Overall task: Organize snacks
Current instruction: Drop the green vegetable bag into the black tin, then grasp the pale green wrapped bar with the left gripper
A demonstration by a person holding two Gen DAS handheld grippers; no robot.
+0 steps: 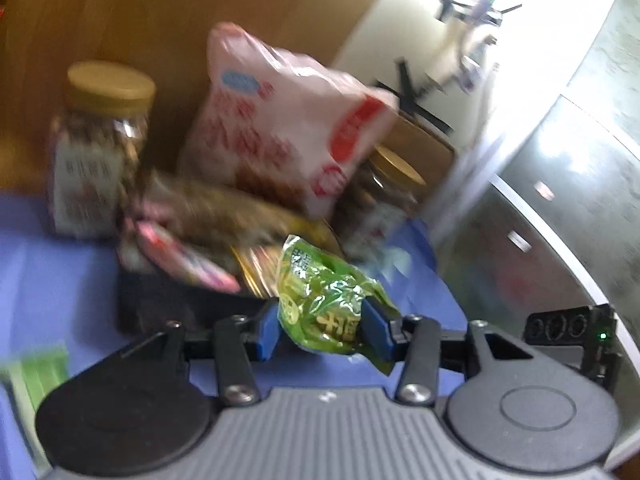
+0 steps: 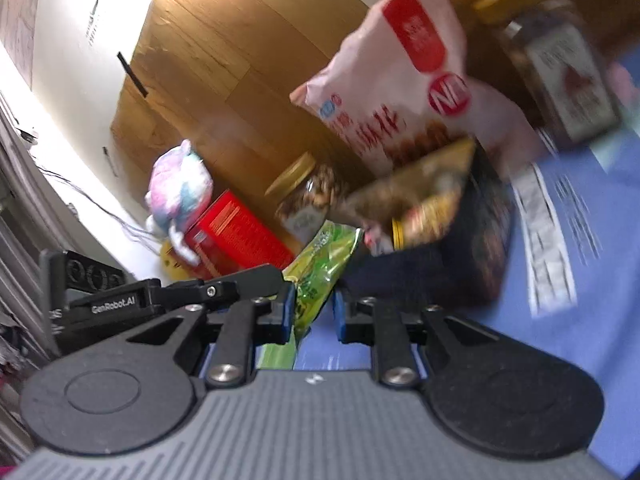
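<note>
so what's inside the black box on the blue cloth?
The black box holds several snack packets: a brownish-gold bag on top and a pink-and-white packet at its near edge. Anything beneath those, and the box's floor, is covered.

Left wrist view: blue cloth (image 1: pixel 48 280) open at 9 o'clock. Ahead at 12 blocked: black box (image 1: pixel 160 304) stuffed with packets, pink bag (image 1: pixel 280 132) behind, jars (image 1: pixel 100 148) at 10 and 1. Right wrist view: cloth free at 3, red box (image 2: pixel 236 228) at 10.
</note>
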